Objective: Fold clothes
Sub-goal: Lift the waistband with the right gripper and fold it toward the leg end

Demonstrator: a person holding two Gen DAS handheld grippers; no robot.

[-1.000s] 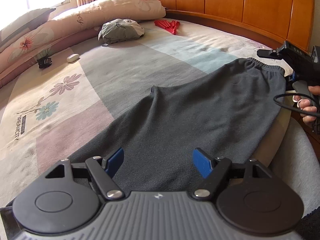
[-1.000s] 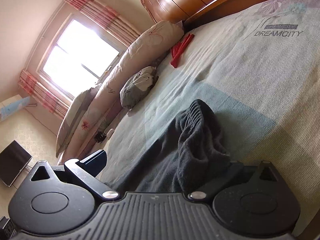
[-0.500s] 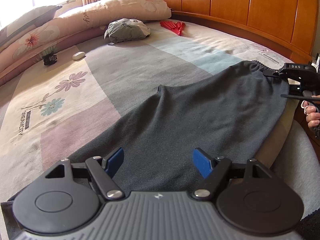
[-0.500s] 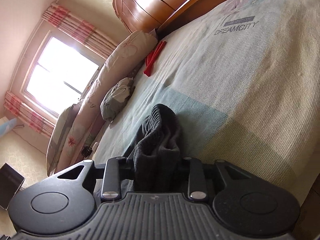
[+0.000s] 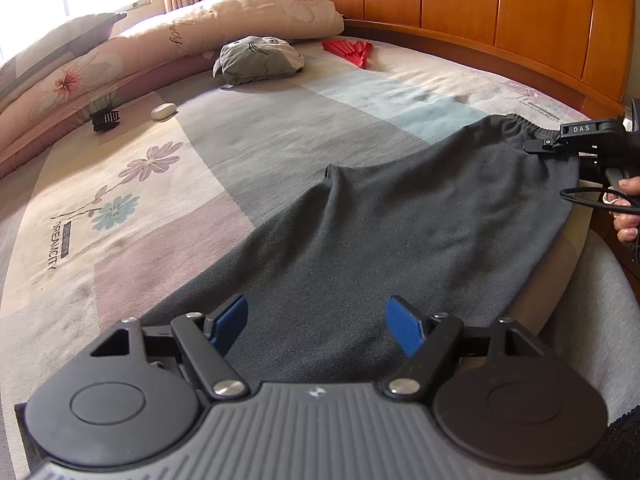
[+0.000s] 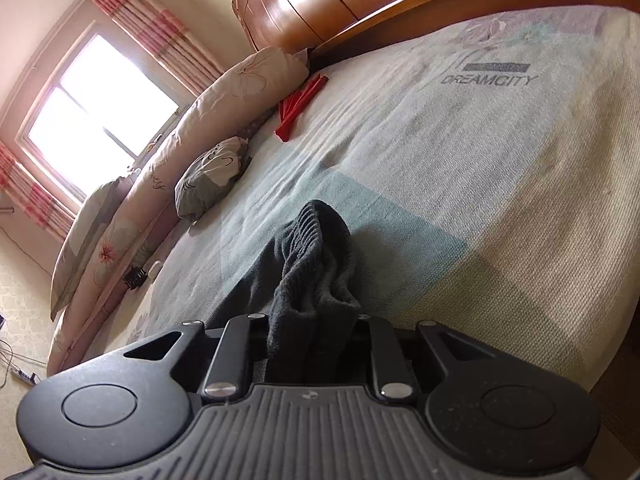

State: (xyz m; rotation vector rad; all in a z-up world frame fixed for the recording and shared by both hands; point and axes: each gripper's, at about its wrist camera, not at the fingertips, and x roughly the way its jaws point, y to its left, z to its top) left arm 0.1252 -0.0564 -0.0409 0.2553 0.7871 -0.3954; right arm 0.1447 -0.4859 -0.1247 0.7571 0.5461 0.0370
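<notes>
Dark grey trousers lie spread across the patterned bed sheet, waistband at the far right. My left gripper hovers over the leg end, blue pads wide apart and nothing between them. In the left wrist view, my right gripper sits at the waistband corner, held by a hand. In the right wrist view, the ribbed waistband is bunched between the right gripper's jaws, which are closing on it. The fabric hides the pads.
A long floral pillow lines the far side. Beside it lie a grey bundle, a red fan, a small white object and a black clip. The wooden headboard curves behind. The bed's edge runs near the right gripper.
The right gripper's jaws went from wide open to pinching the waistband, which now bunches up between them. The left gripper stayed open over the trouser leg.
</notes>
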